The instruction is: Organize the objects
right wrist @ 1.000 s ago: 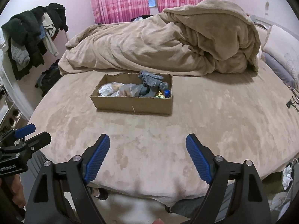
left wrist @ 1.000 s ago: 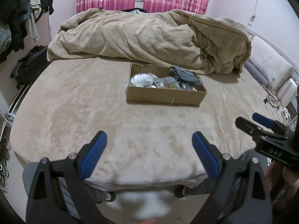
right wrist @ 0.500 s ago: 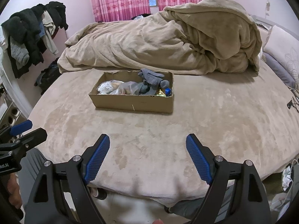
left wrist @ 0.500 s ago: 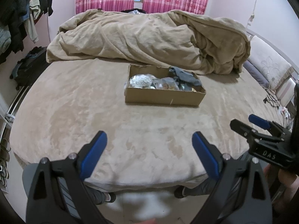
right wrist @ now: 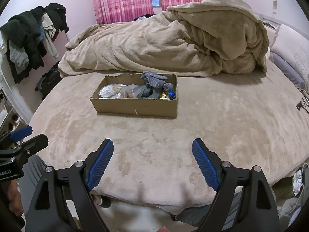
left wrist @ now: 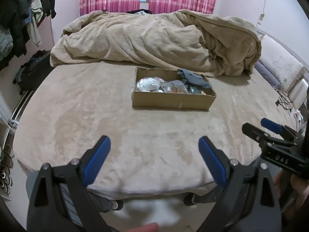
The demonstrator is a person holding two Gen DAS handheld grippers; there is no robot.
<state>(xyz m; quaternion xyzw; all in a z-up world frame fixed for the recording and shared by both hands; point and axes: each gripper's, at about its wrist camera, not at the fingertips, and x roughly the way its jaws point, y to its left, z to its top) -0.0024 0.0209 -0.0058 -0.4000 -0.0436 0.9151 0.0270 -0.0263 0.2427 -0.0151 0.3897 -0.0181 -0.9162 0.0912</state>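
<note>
Left gripper jaws apart, empty, over bed edge; right gripper same; cardboard box well ahead on bed, grey gloves on top.

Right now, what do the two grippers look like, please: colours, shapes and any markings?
Both are alike. The left gripper and the right gripper have black angular frames with triangular cut-outs and silver screws. Their jaws carry blue pads with a fine grid texture. White letters "DAS" are printed on the right gripper's side.
</note>
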